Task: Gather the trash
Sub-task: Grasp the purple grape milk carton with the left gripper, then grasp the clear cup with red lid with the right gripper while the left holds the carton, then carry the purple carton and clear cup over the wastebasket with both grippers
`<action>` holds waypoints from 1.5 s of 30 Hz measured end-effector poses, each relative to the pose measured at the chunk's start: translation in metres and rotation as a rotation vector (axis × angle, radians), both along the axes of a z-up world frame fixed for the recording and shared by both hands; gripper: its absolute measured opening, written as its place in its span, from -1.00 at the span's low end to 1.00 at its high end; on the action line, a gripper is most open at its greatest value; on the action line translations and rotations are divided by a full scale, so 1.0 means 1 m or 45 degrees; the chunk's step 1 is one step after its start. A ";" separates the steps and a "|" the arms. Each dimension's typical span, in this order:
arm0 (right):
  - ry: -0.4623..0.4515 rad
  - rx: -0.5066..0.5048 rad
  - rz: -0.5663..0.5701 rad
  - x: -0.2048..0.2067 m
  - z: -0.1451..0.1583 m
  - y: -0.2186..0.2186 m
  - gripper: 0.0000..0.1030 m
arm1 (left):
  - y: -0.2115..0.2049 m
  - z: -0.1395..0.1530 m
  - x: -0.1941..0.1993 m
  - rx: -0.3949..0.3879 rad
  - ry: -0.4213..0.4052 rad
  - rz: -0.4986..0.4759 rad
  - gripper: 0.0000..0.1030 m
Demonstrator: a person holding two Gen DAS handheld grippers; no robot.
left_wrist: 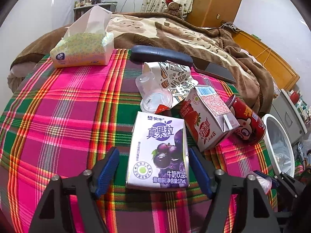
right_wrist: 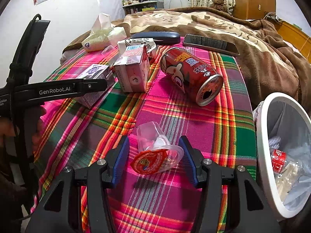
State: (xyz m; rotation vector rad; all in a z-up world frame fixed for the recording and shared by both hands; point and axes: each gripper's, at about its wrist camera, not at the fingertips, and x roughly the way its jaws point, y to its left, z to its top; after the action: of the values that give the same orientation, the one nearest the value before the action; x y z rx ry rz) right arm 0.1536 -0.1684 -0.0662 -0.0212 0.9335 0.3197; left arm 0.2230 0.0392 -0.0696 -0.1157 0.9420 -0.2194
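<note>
Left gripper straddled purple milk carton, pads beside both long sides, not visibly pressing; jaws open. Right gripper likewise open around clear jelly cup lying on its side. Both items on plaid cloth, left of white trash bin; red can and strawberry carton lay farther from bin. Carton judged light, stiff-walled, crushable: grip flat sides. Cup thin, slippery, flimsy: pinch gently near rim.

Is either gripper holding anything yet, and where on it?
Nothing held: left gripper straddles the purple carton, right gripper the jelly cup; gaps remain.
</note>
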 end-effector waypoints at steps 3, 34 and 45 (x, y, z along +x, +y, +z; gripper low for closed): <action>-0.002 -0.004 -0.013 0.000 0.000 -0.001 -0.11 | -0.001 -0.001 0.000 -0.003 0.009 0.001 0.14; -0.072 0.052 -0.076 -0.008 0.013 -0.009 -0.13 | -0.003 0.029 -0.043 0.004 -0.070 -0.024 0.12; -0.143 0.100 -0.191 -0.019 0.033 -0.044 -0.12 | -0.038 0.060 -0.071 -0.018 -0.147 -0.121 0.12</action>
State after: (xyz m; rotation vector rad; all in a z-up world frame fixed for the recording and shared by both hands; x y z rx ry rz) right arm 0.1346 -0.2120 -0.0330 0.1018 0.8055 0.2137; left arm 0.1516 0.0012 -0.0093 -0.0701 0.8319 -0.3176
